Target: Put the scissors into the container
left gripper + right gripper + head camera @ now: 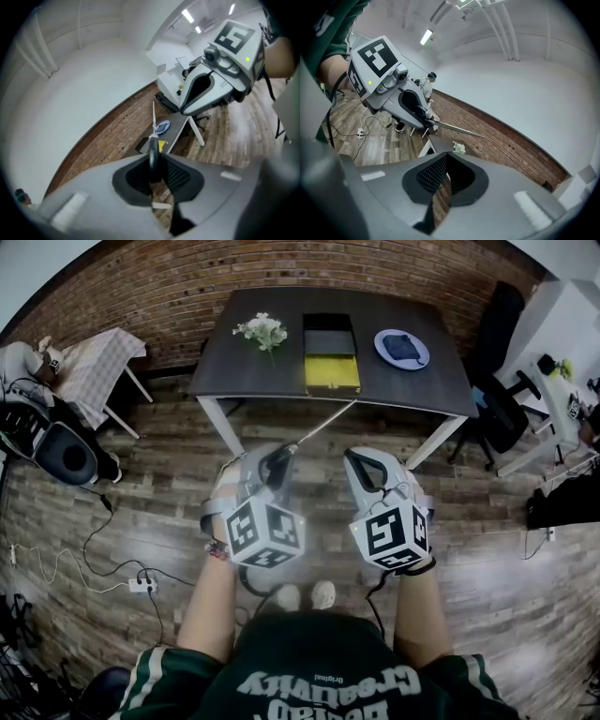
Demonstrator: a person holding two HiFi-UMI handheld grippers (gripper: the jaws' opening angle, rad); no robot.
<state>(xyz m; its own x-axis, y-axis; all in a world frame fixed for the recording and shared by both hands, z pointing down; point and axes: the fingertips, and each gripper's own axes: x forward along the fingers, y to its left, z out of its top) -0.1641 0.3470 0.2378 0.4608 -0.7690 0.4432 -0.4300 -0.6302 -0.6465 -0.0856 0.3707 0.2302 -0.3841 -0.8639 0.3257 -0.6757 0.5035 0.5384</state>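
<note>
We find the left gripper [153, 157] clamped on the scissors [319, 427] and the right gripper [446, 155] with jaws together and empty; we advise a steady, blade-first approach to the container [331, 371].

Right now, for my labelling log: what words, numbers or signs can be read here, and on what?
"Creativity", probably, upside down on the person's green shirt.
Other print on it: too small or cut off to read.
Left marker cube: black square patterns, no letters.
Right marker cube: the same.
</note>
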